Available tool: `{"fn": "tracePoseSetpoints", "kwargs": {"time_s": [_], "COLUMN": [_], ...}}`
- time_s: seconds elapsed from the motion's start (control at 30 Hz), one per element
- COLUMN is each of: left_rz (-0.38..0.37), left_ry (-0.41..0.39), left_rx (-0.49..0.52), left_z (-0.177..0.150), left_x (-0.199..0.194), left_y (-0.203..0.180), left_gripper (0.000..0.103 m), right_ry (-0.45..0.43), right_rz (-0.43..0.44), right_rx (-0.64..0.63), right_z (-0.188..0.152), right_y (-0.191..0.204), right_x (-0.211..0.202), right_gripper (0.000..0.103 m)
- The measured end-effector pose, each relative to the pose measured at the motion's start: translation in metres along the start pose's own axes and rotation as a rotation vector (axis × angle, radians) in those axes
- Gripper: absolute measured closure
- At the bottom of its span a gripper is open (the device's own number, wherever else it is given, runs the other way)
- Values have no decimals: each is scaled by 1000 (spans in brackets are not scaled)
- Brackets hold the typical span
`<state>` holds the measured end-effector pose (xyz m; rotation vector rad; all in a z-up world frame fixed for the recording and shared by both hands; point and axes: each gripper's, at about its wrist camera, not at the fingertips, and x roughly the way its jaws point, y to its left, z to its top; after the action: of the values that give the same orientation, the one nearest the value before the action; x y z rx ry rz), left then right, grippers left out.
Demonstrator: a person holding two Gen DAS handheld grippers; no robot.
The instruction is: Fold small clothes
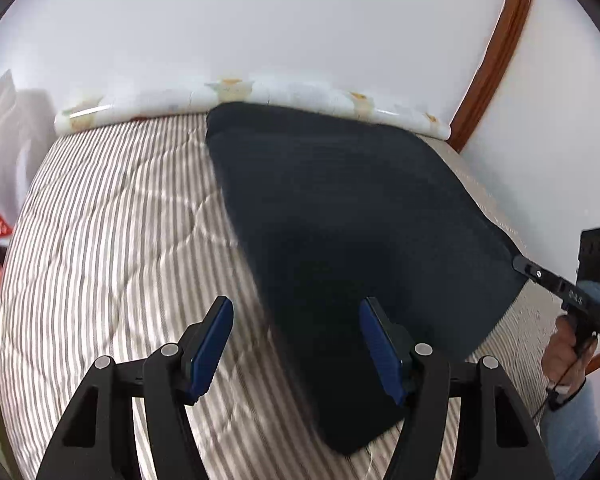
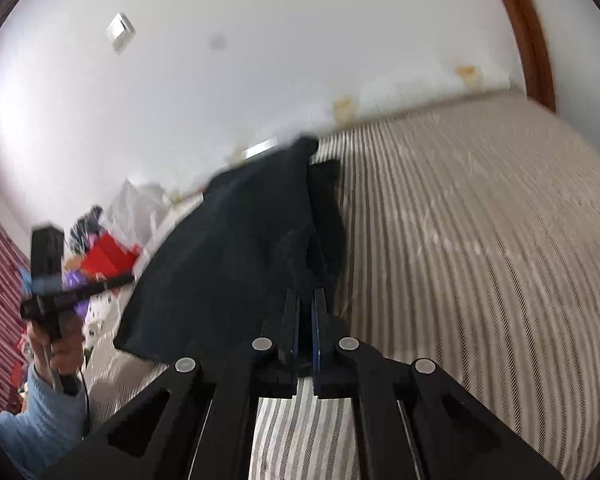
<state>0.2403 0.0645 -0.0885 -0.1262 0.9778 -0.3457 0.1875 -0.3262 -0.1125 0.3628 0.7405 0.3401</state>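
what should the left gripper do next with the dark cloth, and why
Probably close the left gripper on the dark garment's near edge. Its jaws stand open with nothing between them, while the right gripper is shut on the far corner, holding the cloth above the striped bedcover.

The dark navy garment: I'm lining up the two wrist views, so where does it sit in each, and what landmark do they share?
Left wrist view: the dark navy garment fills the centre and right, spread over the striped quilted bedcover, behind the open left gripper.
Right wrist view: it hangs centre-left, pinched by the shut right gripper.
Shared landmark: the brown wooden frame at upper right in both.
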Motion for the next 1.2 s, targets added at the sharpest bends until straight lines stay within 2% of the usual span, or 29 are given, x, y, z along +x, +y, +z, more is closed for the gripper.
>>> {"fn": "tracePoseSetpoints", "kwargs": {"time_s": [0.13, 0.37, 0.57, 0.8, 0.9, 1.03, 1.2], "left_rz": [5, 67, 107, 146, 157, 169, 170], "left_ry": [12, 0, -8, -16, -20, -22, -24], "left_rx": [-12, 23, 10, -16, -19, -33, -63], "left_z": [-18, -41, -48, -51, -52, -53, -58], "left_x": [-3, -8, -14, -19, -23, -25, -27], "left_y": [-1, -8, -14, -19, -22, -24, -22], "left_gripper": [39, 38, 39, 39, 39, 39, 39], "right_ry": [38, 73, 74, 71, 40, -7, 12], "right_rz": [-85, -192, -254, -374, -443, -406, -372], "right_rx": [-29, -70, -88, -85, -115, -115, -151], "right_z": [-3, -6, -7, -7, -6, 0, -3], "right_y": [11, 21, 29, 41, 51, 63, 76], "right_x": [7, 8, 2, -5, -13, -21, -1], "right_gripper": [99, 99, 99, 98, 97, 97, 95]}}
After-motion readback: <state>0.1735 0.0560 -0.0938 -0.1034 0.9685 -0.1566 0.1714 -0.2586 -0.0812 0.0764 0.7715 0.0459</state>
